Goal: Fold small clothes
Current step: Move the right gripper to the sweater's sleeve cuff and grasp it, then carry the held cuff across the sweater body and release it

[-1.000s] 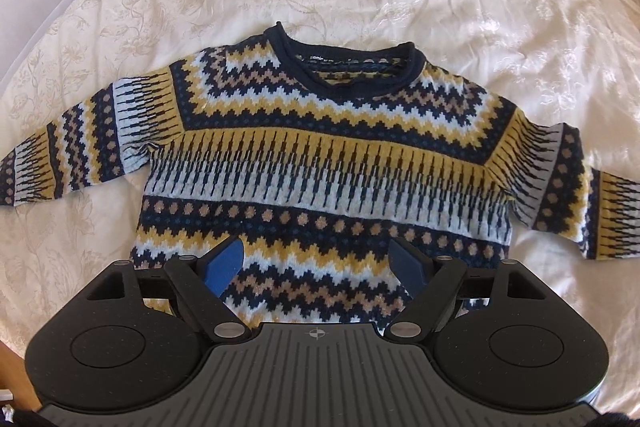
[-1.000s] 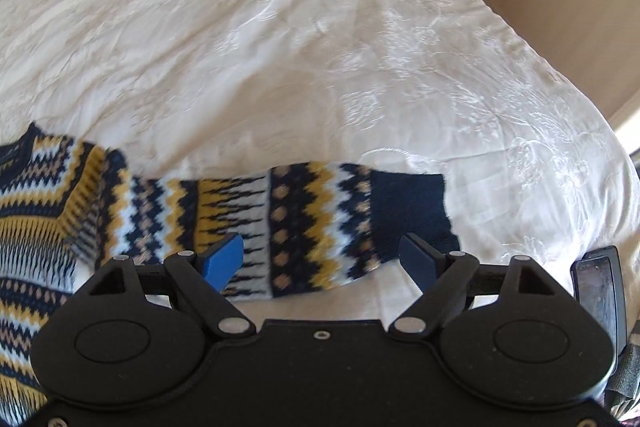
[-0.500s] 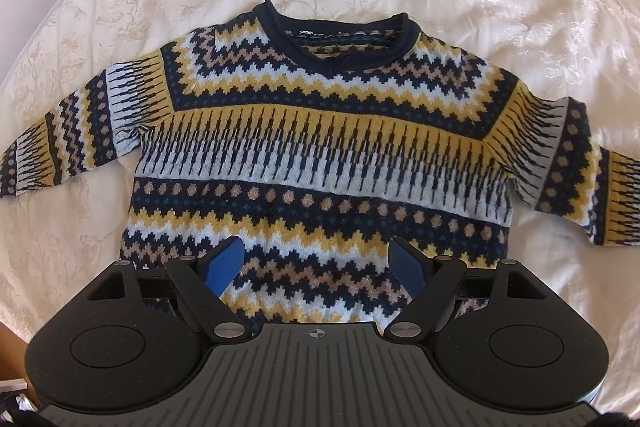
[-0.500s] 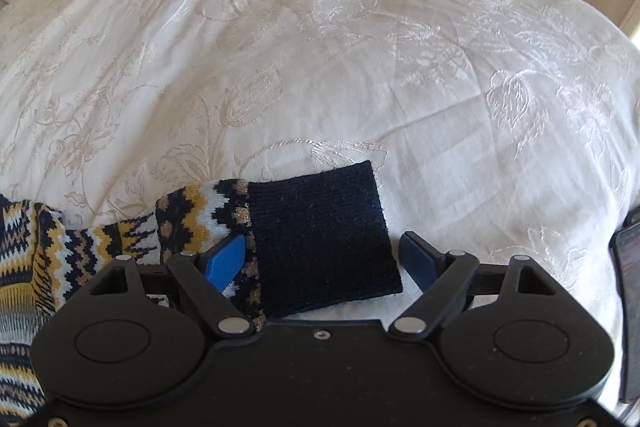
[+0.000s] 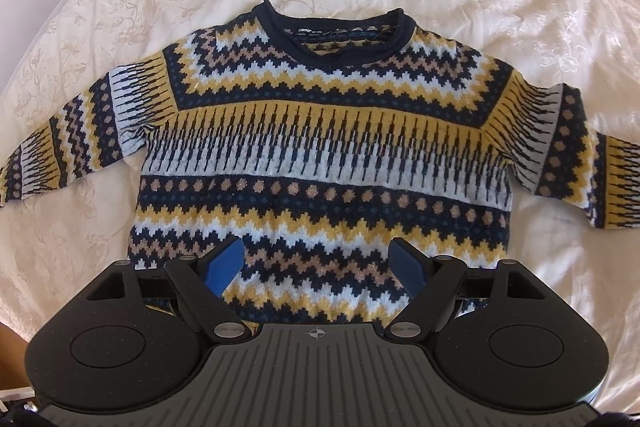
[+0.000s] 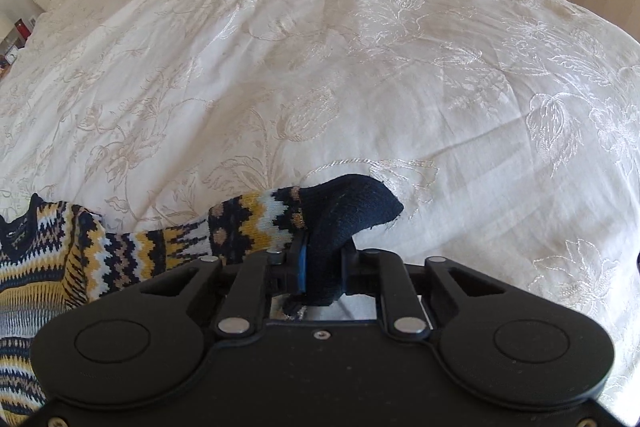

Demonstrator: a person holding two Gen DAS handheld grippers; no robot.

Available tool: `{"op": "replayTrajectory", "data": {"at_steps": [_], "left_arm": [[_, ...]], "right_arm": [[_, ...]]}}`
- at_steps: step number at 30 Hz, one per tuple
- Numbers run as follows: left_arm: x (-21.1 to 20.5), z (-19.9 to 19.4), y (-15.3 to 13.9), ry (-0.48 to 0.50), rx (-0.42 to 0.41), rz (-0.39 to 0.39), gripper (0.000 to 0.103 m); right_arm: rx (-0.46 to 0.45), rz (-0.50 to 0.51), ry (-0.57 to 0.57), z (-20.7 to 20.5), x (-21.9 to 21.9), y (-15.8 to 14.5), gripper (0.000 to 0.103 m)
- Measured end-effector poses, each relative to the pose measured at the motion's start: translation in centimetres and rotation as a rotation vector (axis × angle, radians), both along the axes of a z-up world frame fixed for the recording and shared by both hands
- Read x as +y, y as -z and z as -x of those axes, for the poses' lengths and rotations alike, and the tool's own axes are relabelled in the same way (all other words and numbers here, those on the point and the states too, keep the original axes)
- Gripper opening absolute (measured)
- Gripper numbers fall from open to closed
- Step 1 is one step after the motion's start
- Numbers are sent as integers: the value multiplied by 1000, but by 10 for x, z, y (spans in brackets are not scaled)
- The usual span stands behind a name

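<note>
Both tools are black plastic. The left gripper has blue pads, a ribbed grey deck, a small crosshair mark and silver pivot pins. The right gripper looks smoother, with what may be screws along its base.

The left wrist view looks down over the whole sweater from its hem, while the right wrist view sits close at its cuff, facing up the bed.
</note>
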State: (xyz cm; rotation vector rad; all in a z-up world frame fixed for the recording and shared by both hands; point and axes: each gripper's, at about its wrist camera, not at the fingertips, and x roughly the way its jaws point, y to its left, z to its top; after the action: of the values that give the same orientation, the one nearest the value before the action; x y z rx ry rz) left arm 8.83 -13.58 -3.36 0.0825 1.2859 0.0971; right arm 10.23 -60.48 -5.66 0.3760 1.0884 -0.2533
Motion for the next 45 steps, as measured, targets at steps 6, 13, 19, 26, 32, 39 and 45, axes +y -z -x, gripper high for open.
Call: {"op": "replayTrajectory", "data": {"at_steps": [6, 13, 19, 26, 32, 39, 45], "left_arm": [[20, 0, -2, 25, -18, 25, 79], [57, -6, 1, 74, -30, 81, 79], [100, -9, -1, 99, -45, 99, 79], [166, -11, 7, 92, -33, 74, 79], [218, -15, 16, 59, -11, 61, 79], [258, -18, 24, 48, 8, 45, 79], [280, -22, 31, 44, 24, 43, 79]], "right_arm": [[-65, 7, 31, -1, 18, -39, 19], [-134, 117, 70, -3, 38, -120, 19], [-137, 154, 4, -23, 112, -140, 19], [-159, 76, -180, -65, 249, -121, 19], [-146, -35, -341, -94, 370, -83, 19], [-95, -100, -444, -107, 485, -33, 19], [-40, -95, -467, -106, 534, -2, 20]]}}
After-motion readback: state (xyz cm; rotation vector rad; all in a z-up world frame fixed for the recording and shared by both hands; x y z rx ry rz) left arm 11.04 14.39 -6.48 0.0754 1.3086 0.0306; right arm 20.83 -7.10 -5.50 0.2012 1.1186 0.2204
